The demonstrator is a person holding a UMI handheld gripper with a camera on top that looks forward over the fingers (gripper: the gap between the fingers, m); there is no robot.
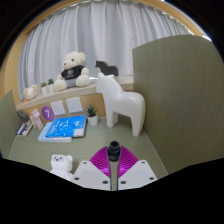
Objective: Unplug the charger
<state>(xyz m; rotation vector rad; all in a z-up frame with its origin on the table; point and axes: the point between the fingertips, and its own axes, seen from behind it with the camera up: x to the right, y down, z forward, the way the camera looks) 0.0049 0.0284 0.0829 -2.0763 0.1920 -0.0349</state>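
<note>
My gripper point(114, 158) is near the front of the olive-green table point(150, 140). Its two magenta pads point(97, 163) close in a V on a small black, round-ended plug, the charger point(114, 149). The plug stands out just past the fingertips. Both fingers press on it. No cable or socket shows. The rest of the charger is hidden between the fingers.
A white horse figure point(122, 103) stands just beyond the fingers. A blue book point(63, 127) and a small potted plant point(91, 112) lie to the left. A small white bear figure point(62, 162) is by the left finger. A teddy bear point(72, 68) sits on a shelf. A green panel point(180, 90) stands to the right.
</note>
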